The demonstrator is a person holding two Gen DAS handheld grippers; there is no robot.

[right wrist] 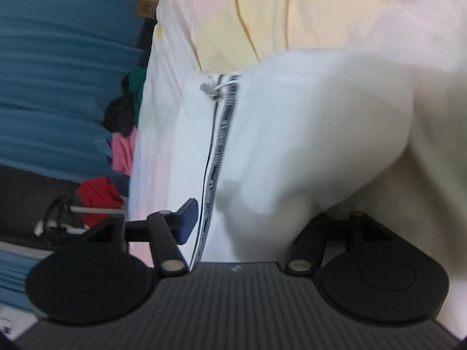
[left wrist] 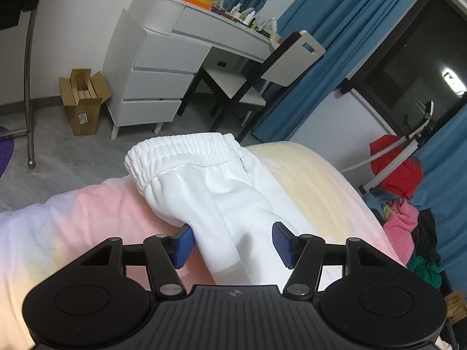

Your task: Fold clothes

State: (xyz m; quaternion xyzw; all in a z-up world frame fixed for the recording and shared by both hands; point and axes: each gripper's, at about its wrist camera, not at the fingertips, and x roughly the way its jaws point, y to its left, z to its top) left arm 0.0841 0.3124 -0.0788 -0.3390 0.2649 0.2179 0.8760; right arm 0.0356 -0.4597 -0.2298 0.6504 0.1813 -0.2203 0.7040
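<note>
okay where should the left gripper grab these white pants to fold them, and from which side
Probably the folded edge of the white pants lying between the open pads of the left gripper. Come straight forward along the bed toward the elastic waistband: the cloth bunches into a thick ridge there, giving both pads something to close on.

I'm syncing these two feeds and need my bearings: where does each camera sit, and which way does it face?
Left wrist: on the left gripper, looking across the bed at white pants, with a dresser and chair beyond; both blue pads show, open.
Right wrist: on the right gripper, close over the pants, tilted toward blue curtains; only one pad shows.
Shared: pants, bed, curtains, red garment.
</note>
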